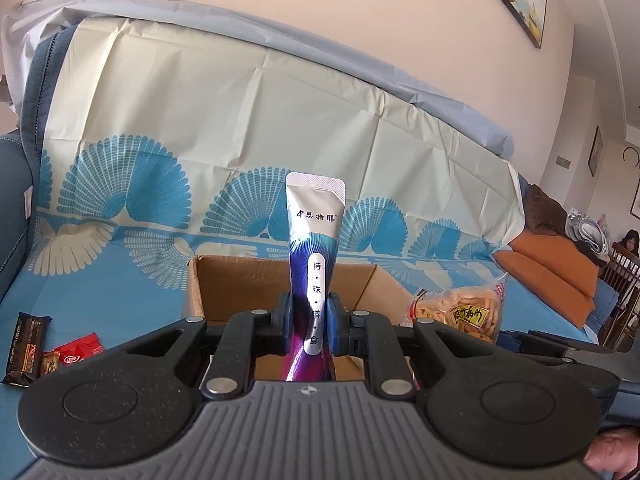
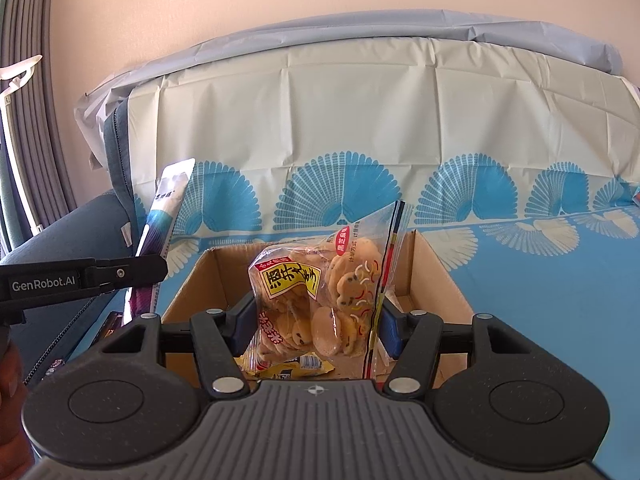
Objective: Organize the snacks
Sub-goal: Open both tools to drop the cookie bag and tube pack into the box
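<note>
While both hands hold snacks over the open cardboard box [image 2: 436, 272], the stock reads as follows. Left gripper [image 1: 310, 320]: fingers nearly closed, pinching a slim silver and purple stick sachet [image 1: 314, 248] low on its body, the sachet upright with its sealed top clear above the near rim of the box. Right gripper [image 2: 314, 326]: fingers about half open, clamped on either side of a clear bag of biscuits [image 2: 316, 300] that hangs over the box interior; the sachet shows at the far left of this view, outside the left wall of the box. Box contents: a yellow wrapped snack [image 2: 288, 368] on the floor, near side. Still loose on the blue patterned cover [image 1: 120, 280], left of the box: a dark snack bar [image 1: 26, 348], a small brown wrapper [image 1: 51, 362] and a red packet [image 1: 80, 350]. Judged step: lowering the two held items into the box. To do it well, the bag should sink until it rests on the floor before its fingers part, and the sachet should come over the rim and tilt flat, so that neither tips out.
</note>
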`<act>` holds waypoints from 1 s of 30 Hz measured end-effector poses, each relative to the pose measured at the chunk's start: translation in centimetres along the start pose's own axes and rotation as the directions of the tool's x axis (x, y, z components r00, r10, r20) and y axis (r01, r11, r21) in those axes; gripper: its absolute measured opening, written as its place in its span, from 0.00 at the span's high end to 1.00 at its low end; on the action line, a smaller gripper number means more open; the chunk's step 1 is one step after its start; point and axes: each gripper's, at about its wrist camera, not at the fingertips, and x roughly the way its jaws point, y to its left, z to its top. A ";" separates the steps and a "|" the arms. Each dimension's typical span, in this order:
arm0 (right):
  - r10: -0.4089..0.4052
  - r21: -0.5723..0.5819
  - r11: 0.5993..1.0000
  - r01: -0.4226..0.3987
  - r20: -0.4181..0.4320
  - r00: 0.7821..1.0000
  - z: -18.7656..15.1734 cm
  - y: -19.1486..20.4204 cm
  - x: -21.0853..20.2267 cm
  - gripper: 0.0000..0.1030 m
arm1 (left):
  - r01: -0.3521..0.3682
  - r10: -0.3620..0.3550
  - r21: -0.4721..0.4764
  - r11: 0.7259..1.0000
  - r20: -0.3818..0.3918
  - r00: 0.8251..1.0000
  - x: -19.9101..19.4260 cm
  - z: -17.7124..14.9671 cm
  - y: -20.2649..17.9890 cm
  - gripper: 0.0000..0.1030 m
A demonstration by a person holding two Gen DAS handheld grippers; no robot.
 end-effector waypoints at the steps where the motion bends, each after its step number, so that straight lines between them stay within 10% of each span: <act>1: 0.000 -0.002 1.000 0.000 0.001 1.000 0.0 0.0 0.0 0.40 | 0.004 -0.004 0.003 1.000 0.001 1.000 0.0 0.0 -0.1 0.82; 30: -0.039 0.004 0.999 0.039 -0.057 0.998 -0.6 0.4 1.1 0.24 | 0.028 -0.028 0.012 1.000 -0.020 0.999 0.3 -0.4 -0.7 0.72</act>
